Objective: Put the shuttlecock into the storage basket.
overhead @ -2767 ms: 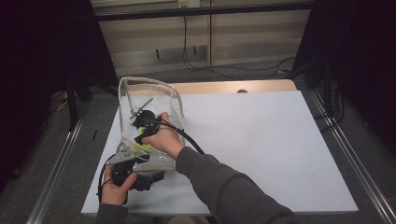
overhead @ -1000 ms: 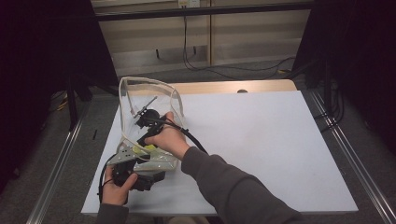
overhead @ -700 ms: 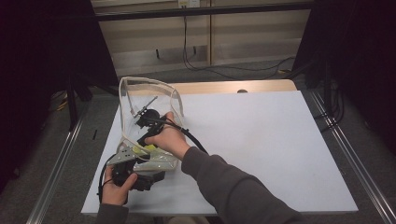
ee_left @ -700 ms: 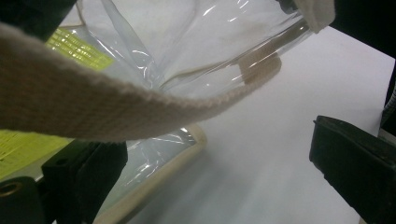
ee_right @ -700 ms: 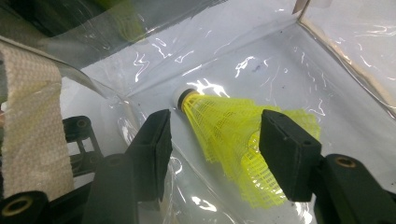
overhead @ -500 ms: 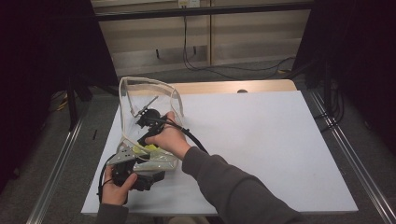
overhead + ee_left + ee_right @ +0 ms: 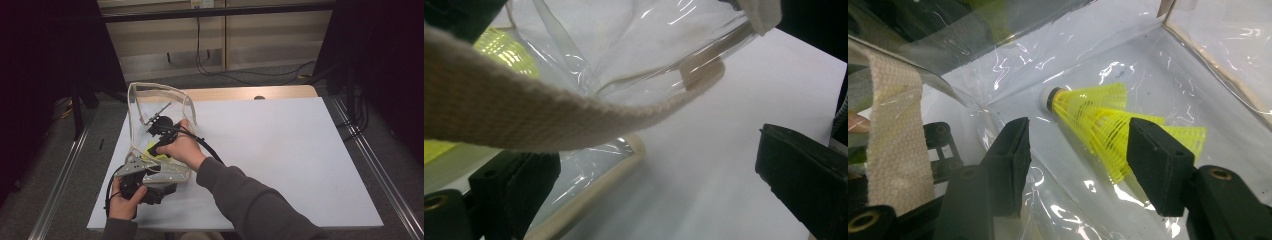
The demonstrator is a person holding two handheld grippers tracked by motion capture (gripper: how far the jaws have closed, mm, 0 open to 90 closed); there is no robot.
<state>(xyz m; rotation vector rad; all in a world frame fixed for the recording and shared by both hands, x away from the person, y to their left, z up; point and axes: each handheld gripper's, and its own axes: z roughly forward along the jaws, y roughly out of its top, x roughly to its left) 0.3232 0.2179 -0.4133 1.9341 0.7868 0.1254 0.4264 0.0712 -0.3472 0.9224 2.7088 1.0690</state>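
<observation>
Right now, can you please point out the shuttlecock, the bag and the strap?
shuttlecock (image 7: 1098, 120), right gripper view, on its yellow skirt.
bag (image 7: 170, 172), high view, on its clear side wall.
strap (image 7: 514, 110), left gripper view, on the woven webbing.

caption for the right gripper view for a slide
Open right hand-held gripper inside a clear bag, above a yellow shuttlecock.

Clear plastic bag (image 7: 160, 125) with cream woven trim and strap, standing open near the left edge of the white worktop (image 7: 280, 150); mouth faces up, walls creased and glossy. Strap (image 7: 524, 115) hangs slack across the front. Inside, two yellow shuttlecocks (image 7: 1113, 125) with white cork tips lie on their sides on the bag floor, nested together, skirts overlapping.
</observation>
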